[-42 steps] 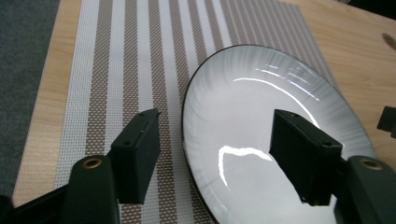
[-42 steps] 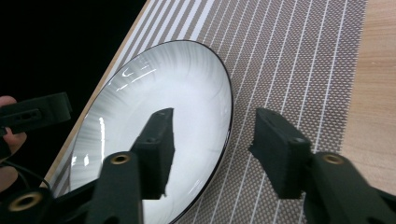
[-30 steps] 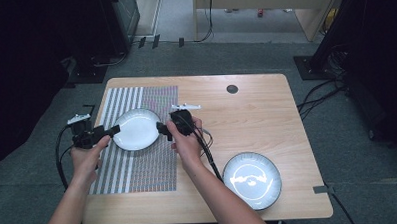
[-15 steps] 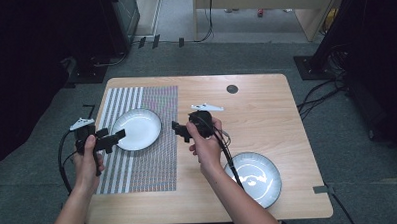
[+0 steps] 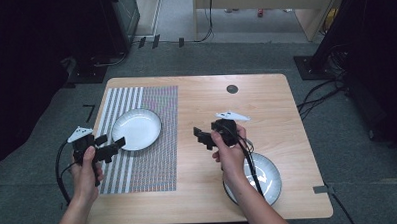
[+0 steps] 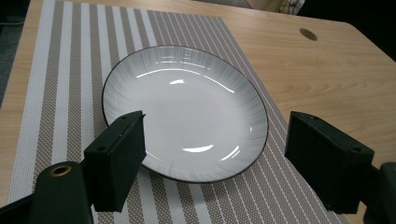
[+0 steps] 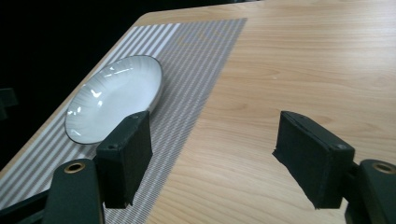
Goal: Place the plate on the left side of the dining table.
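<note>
Both tools [image 5: 109,148] [image 5: 201,137] released, empty; I risk clipping the plate [image 5: 136,129] rim and skidding it off the mat [image 5: 153,158].

A placemat [image 5: 140,139] covers the left part of the surface [image 5: 271,104], and a plate [image 5: 136,129] rests on its far half. A second plate [image 5: 266,177] lies near the near right corner. A round grommet [image 5: 231,89] sits by the far edge.

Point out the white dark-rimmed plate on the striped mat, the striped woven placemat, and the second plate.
white dark-rimmed plate [image 6: 187,112], left gripper view, centre.
striped woven placemat [image 5: 153,163], high view, bare near part.
second plate [image 5: 269,177], high view, right rim area.
</note>
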Tool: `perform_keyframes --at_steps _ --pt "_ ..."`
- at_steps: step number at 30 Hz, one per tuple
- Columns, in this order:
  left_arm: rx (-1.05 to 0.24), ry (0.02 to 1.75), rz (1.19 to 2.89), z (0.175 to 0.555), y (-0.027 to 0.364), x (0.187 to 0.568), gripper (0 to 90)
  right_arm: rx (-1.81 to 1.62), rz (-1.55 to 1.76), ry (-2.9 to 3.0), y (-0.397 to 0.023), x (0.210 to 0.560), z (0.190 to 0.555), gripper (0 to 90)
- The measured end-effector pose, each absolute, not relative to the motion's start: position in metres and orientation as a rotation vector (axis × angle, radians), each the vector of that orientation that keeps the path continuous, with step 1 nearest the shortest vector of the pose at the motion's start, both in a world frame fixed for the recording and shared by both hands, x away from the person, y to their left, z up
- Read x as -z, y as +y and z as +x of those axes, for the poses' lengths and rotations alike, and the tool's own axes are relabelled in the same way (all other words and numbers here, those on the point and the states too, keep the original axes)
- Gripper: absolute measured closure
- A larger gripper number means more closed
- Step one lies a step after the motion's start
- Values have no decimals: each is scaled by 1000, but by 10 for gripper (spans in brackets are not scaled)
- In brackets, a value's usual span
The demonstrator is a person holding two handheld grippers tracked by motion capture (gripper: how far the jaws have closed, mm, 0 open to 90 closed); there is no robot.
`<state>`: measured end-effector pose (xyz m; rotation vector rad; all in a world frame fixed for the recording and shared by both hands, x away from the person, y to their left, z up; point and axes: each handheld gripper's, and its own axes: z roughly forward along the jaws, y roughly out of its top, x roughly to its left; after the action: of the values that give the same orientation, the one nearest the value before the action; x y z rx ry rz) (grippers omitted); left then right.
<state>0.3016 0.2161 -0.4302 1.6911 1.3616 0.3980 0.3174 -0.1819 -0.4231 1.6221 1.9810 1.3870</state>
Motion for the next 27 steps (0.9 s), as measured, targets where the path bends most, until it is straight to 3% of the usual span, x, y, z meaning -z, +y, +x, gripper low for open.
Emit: perform_keyframes --at_steps 27 --pt "-443 1326 1689 261 220 456 202 -1314 1652 1883 -280 450 271 267"
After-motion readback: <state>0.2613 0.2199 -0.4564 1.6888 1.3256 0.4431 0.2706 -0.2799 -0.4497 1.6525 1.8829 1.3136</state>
